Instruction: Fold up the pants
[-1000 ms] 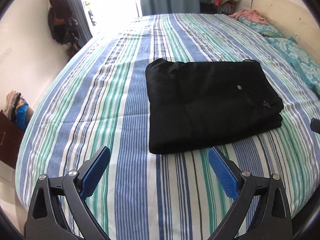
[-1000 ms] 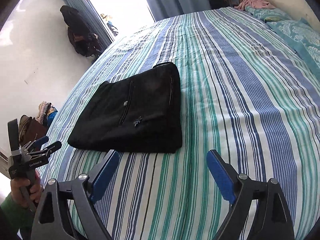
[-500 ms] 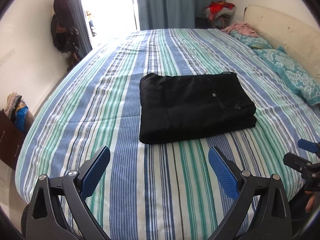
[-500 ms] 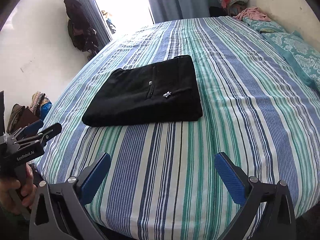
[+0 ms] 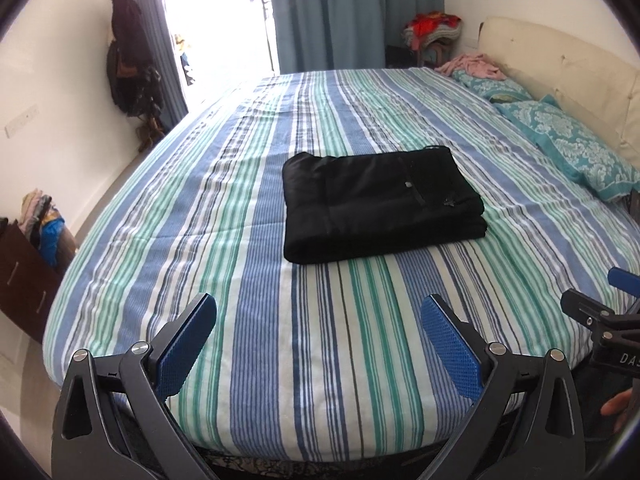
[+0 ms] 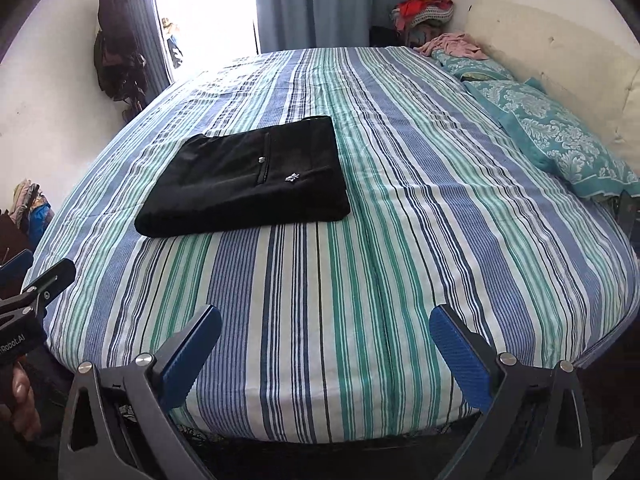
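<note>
Black pants point(image 5: 380, 204) lie folded into a flat rectangle on the striped bed point(image 5: 240, 208), a back pocket with a button facing up. They also show in the right wrist view point(image 6: 248, 184). My left gripper point(image 5: 318, 340) is open and empty, held back over the bed's near edge, well short of the pants. My right gripper point(image 6: 324, 350) is open and empty, also back at the near edge, with the pants ahead to its left. Each gripper shows at the side of the other's view: the right gripper point(image 5: 600, 312), the left gripper point(image 6: 28, 292).
Teal patterned pillows point(image 5: 568, 148) and a cream headboard point(image 5: 560, 64) are at the right. Pink clothing point(image 5: 472, 66) lies at the far corner. Dark clothes point(image 5: 128, 72) hang on the left wall. A dark drawer unit point(image 5: 24, 276) with piled clothes stands left of the bed.
Both grippers have pulled back from the folded pants toward the near edge of the bed and risen. The pants lie still and look smaller. Both stay open.
</note>
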Tool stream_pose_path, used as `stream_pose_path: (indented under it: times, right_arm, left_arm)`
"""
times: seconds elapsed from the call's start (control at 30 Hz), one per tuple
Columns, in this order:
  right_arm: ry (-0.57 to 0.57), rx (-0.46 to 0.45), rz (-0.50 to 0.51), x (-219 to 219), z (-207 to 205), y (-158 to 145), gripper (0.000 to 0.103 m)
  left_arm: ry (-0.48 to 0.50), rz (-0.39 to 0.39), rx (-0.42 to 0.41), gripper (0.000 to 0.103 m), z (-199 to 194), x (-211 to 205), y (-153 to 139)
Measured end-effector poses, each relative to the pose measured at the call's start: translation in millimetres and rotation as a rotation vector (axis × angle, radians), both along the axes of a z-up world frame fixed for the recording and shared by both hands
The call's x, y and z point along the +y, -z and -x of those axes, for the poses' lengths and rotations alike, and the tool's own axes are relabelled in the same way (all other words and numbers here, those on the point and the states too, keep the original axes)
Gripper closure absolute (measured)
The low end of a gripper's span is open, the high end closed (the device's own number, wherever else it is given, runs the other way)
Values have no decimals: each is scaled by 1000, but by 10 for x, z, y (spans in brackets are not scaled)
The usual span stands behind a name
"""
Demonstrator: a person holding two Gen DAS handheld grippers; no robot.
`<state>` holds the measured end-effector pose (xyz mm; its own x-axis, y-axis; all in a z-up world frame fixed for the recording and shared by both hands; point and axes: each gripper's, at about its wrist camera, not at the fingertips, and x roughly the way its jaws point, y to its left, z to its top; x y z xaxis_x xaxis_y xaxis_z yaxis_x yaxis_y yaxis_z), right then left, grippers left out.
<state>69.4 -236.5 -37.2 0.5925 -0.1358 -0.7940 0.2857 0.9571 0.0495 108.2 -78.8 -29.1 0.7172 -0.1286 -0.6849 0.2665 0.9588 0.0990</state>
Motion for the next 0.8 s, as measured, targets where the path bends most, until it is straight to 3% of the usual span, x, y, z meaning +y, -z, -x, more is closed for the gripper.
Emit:
stream_pose_path:
  times: [0.37,0.53,0.7,0.8]
  right_arm:
    - [-45,-95,59,249,258,-672,0]
    - [-53,-137,104,350,318,-894,0]
    - [-58,-141,118,412,333,-932,0]
    - [-55,-145,129,440,352,-955,0]
  left_arm:
    - [23,97,-11,0,161,117,-396]
    - [36,72,-29,0,219,104,-480]
    - [6,87,-27,0,242,115,-589]
    - [-92,2,-57,0,259,102,-608]
